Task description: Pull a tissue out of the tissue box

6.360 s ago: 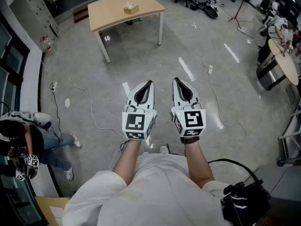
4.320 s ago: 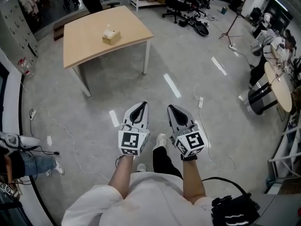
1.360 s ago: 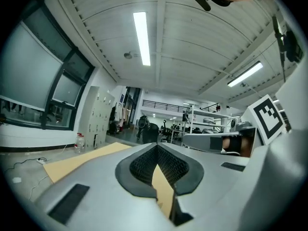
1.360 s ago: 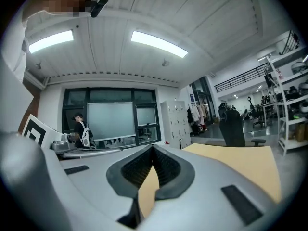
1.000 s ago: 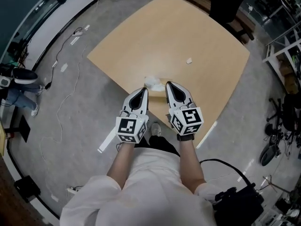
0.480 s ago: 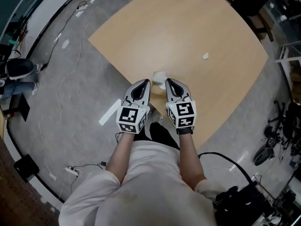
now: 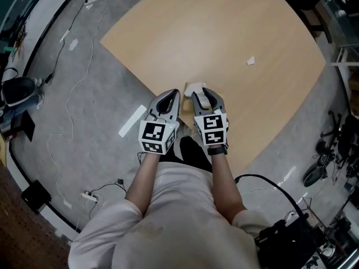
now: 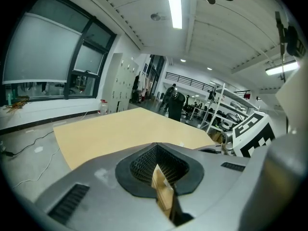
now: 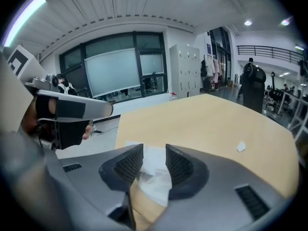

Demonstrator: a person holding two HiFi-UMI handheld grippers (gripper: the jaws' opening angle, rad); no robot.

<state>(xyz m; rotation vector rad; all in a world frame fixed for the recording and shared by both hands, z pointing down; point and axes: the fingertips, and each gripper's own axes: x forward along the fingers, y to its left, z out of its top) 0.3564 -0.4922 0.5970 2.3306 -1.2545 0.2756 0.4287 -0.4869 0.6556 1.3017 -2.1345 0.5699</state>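
Observation:
A tan tissue box (image 7: pixel 194 87) sits near the front edge of the light wooden table (image 7: pixel 224 27). White tissue (image 9: pixel 156 177) sticks up from the box (image 9: pixel 144 211). My right gripper (image 7: pixel 203 94) hangs over the box. Its jaws have just been opening, and the tissue stands in the gap between them (image 9: pixel 154 160) with no pad pressing on it. My left gripper (image 7: pixel 173 94) is just left of the box with its jaws together. A corner of the box (image 8: pixel 162 192) shows beneath the left gripper (image 8: pixel 157 145).
A small white scrap (image 7: pixel 251 61) lies farther back on the table. Cables (image 7: pixel 73 94) and a white tape mark (image 7: pixel 132 129) are on the grey floor to the left. A black bag (image 7: pixel 286 240) is at the lower right. A person (image 9: pixel 252 83) stands beyond the table.
The table has come close as the person walked up to it. Both grippers have dropped toward the tissue box, and the right jaws have parted.

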